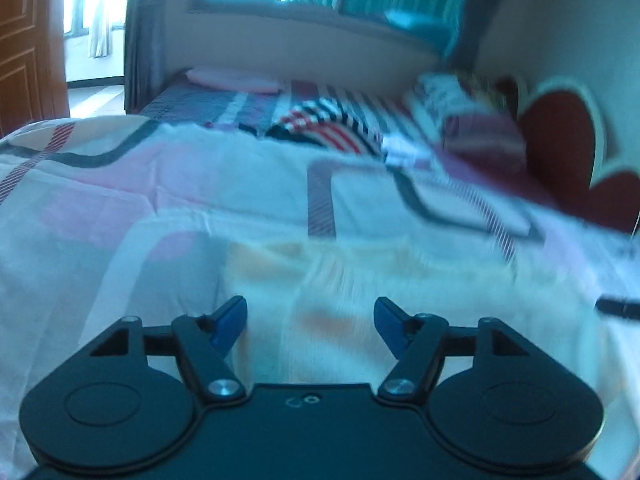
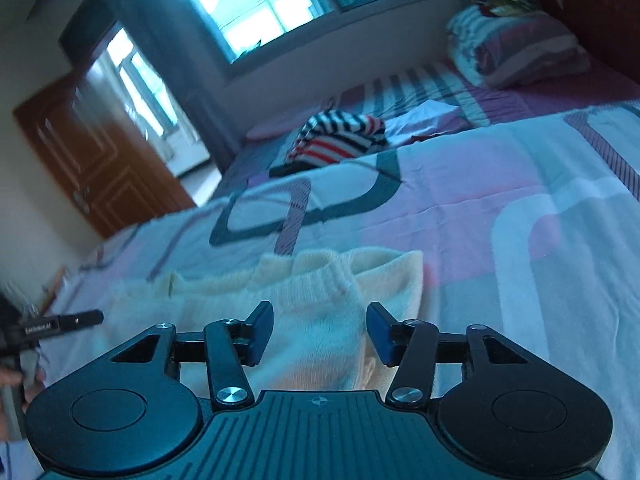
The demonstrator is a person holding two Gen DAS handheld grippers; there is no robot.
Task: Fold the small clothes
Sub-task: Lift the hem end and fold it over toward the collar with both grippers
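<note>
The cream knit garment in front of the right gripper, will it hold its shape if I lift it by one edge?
Probably not. The cream knit garment lies soft and rumpled on the bedsheet, so it should droop. Its fuzzy knit likely grips the open right gripper's fingers well.

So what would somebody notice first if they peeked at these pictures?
Probably the cream knitted garment lying on the patterned bedspread, right in front of the open right tool. Farther back sits a bright red, white and dark striped garment.
</note>
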